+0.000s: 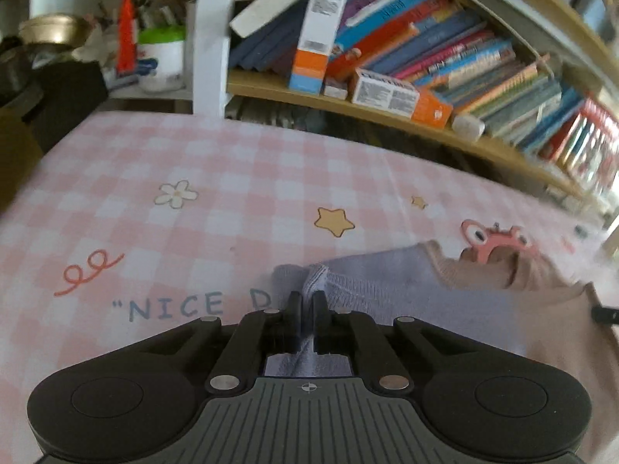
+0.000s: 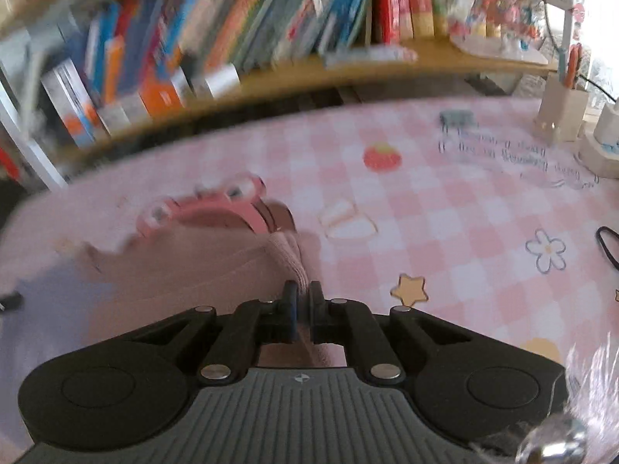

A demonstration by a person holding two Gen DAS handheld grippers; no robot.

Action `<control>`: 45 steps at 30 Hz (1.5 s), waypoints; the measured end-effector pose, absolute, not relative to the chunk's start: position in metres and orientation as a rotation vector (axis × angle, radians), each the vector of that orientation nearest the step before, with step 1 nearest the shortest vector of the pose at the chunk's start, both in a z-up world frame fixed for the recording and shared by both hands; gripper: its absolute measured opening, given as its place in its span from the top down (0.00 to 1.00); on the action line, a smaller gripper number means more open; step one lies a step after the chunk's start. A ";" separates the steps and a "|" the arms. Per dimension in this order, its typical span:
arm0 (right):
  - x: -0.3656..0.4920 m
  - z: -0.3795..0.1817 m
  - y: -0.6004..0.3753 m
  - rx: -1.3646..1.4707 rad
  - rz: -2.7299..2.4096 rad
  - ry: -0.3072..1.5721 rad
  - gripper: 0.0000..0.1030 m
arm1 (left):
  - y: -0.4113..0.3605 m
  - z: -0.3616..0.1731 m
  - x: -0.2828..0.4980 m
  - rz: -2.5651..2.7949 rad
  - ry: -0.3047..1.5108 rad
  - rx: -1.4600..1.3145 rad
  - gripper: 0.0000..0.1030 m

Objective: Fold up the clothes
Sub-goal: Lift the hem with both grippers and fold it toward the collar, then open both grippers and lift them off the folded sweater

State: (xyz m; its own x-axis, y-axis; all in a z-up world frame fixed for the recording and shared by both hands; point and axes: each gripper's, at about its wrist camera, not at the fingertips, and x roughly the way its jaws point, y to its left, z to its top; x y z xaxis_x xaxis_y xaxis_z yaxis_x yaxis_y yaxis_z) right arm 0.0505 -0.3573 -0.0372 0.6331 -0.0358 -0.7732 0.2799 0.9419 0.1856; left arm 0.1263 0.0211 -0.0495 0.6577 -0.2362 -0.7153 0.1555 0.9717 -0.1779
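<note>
A knitted garment lies on the pink checked tablecloth (image 1: 216, 178), part lavender (image 1: 387, 290) and part dusty pink (image 1: 557, 309). My left gripper (image 1: 307, 301) is shut on a bunched lavender edge of it. In the right wrist view the same garment's pink part (image 2: 185, 270) spreads to the left, with lavender at the far left. My right gripper (image 2: 303, 292) is shut on a ribbed pink edge (image 2: 288, 255) that rises between its fingers. A pink cartoon print (image 2: 216, 208) on the cloth shows just beyond the garment. The view is blurred by motion.
A bookshelf full of books (image 1: 425, 50) runs along the table's far side. Small boxes (image 1: 387, 92) lie on its lower board. A white holder (image 2: 563, 110) and a white block (image 2: 603, 147) stand at the far right corner. A black loop (image 2: 607, 247) lies at the right edge.
</note>
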 end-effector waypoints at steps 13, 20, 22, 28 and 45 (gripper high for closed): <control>0.028 -0.011 -0.350 0.205 -0.233 0.805 0.48 | 0.056 -0.025 0.105 -0.255 0.772 -0.177 0.66; -0.021 0.007 -0.331 0.150 -0.229 0.768 0.27 | 0.072 -0.019 0.069 -0.266 0.765 -0.212 0.51; -0.033 0.006 -0.321 0.146 -0.233 0.771 0.23 | 0.072 -0.019 0.060 -0.263 0.766 -0.218 0.46; -0.058 -0.002 -0.283 0.093 -0.209 0.793 0.17 | 0.071 -0.022 0.036 -0.258 0.786 -0.236 0.36; -0.082 -0.022 -0.223 0.021 -0.137 0.905 0.09 | 0.046 -0.029 -0.014 -0.211 0.880 -0.144 0.18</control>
State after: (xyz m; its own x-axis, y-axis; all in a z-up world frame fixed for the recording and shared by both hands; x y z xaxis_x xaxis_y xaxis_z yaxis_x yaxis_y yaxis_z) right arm -0.0819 -0.2231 -0.0219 0.6093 -0.1098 -0.7853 0.1279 0.9910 -0.0393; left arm -0.0137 0.0457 -0.0290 0.6187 -0.2413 -0.7476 0.1234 0.9697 -0.2108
